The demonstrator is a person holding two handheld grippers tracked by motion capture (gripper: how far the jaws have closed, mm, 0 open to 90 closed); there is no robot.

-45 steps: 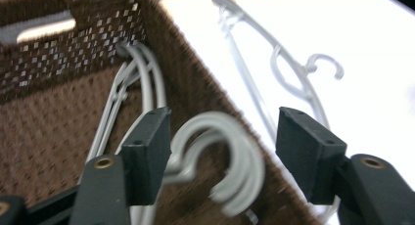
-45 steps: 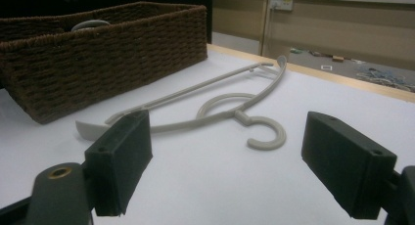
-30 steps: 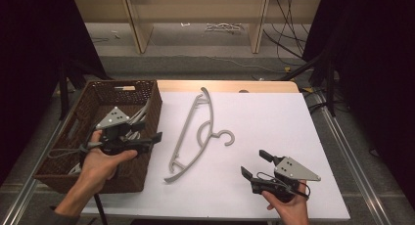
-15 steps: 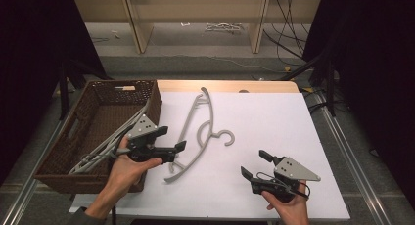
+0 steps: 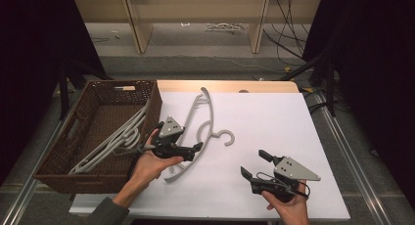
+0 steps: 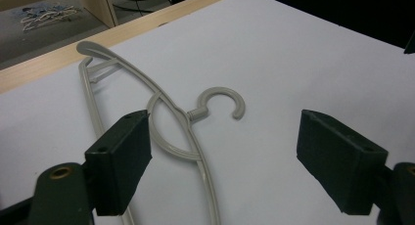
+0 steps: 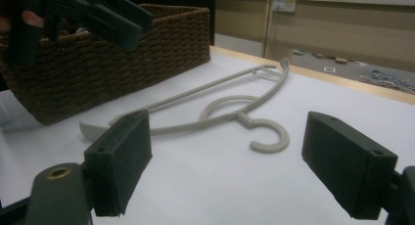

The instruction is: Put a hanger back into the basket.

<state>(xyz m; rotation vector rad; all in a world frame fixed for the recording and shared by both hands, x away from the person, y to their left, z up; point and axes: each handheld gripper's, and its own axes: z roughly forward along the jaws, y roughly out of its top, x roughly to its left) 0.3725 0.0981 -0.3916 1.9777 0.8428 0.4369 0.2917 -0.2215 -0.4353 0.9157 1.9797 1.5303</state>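
Observation:
A grey plastic hanger (image 5: 211,112) lies flat on the white table top (image 5: 274,112), its hook toward the right. My left gripper (image 5: 193,151) hovers over its lower arm just right of the basket. In the left gripper view the hanger (image 6: 195,114) lies beneath the left gripper (image 6: 225,132), whose jaws have just opened wider; the pads press on nothing. My right gripper (image 5: 254,164) rests open near the front edge, aimed at the hanger (image 7: 243,118) from a distance, with nothing between the jaws of the right gripper (image 7: 225,132).
A brown wicker basket (image 5: 155,102) stands at the table's left and holds several grey hangers (image 5: 115,142). In the right gripper view the basket (image 7: 122,63) sits behind the hanger, with the left gripper (image 7: 98,10) above it. Shelving and cables lie beyond the far edge.
My left gripper has travelled right and down, from over the basket to above the hanger on the table. The right gripper has kept still.

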